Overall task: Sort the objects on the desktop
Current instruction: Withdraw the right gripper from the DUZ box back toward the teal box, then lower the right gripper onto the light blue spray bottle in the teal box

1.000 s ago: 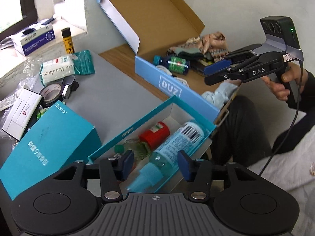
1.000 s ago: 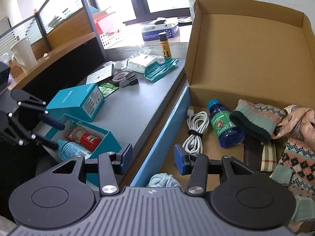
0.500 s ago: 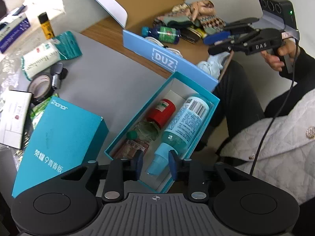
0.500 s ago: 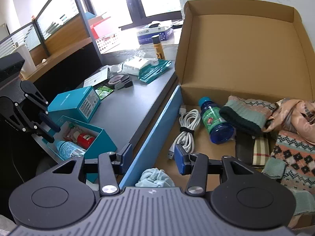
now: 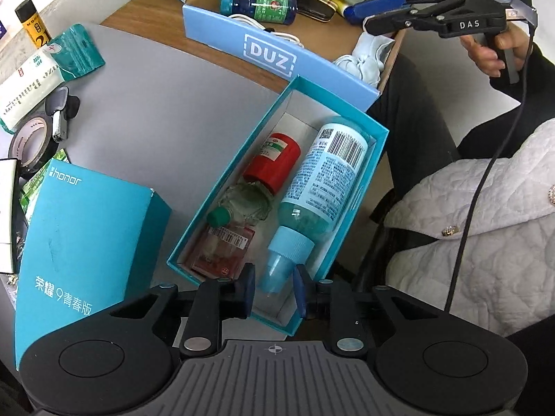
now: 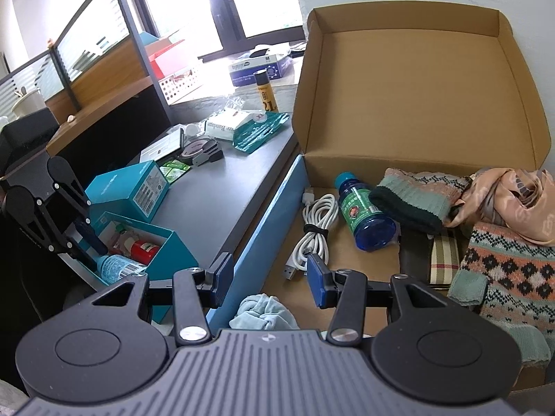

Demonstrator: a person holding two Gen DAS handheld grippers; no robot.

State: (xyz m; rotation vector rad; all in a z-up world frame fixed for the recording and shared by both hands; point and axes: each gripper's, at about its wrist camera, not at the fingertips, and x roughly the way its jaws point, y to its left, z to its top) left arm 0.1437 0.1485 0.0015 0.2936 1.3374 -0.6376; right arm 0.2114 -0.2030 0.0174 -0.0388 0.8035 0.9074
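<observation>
while i look down my two wrist cameras, the biggest thing i count is one brown cardboard box (image 6: 409, 97) with a blue front wall printed "duz", lid flap standing open; inside it lie one white cable (image 6: 315, 222), one blue bottle with a green label (image 6: 364, 215), a wallet with a plaid band (image 6: 440, 260), and a heap of knitted and pink cloth pieces i cannot count. next comes one closed teal box (image 5: 79, 242) marked "honor" on the grey desk (image 5: 156, 104), and just beside it one open teal tray (image 5: 364, 187) overhanging the desk's near edge. the tray holds three things i can name: one pale blue spray bottle (image 5: 322, 180) with a barcode label, long axis along the tray's length, nozzle pointing toward my left gripper (image 5: 274, 289); one red-capped bottle (image 5: 274, 163); one small green-capped bottle (image 5: 236, 208). the left gripper's pads sit narrowly either side of the nozzle tip, and i cannot tell whether they touch it. my right gripper (image 6: 267, 274), marked "das", hangs wide apart over the cardboard box's front edge, holding nothing.
</observation>
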